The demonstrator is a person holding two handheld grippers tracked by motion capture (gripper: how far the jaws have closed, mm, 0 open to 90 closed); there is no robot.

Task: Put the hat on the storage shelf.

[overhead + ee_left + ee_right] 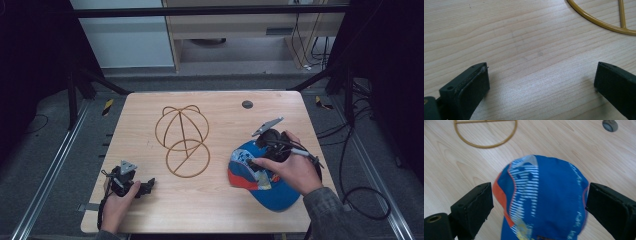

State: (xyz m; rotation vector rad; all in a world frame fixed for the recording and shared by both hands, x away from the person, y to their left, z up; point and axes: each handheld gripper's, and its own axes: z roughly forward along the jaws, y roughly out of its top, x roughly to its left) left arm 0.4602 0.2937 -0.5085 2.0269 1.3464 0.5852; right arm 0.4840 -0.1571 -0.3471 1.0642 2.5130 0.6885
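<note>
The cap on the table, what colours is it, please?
Blue cap with white stripes and orange trim; right gripper view.

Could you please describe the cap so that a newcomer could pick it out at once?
On the wooden table, look to its right half, beneath the right claw. The cap there is soft blue cloth with orange trim and white stripes, unlike the bare golden wire stand lying beside it.

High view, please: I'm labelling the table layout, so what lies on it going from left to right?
Left tongs in the person's left hand → gold wire hat stand → blue and orange cap, with the right tongs over it.
</note>
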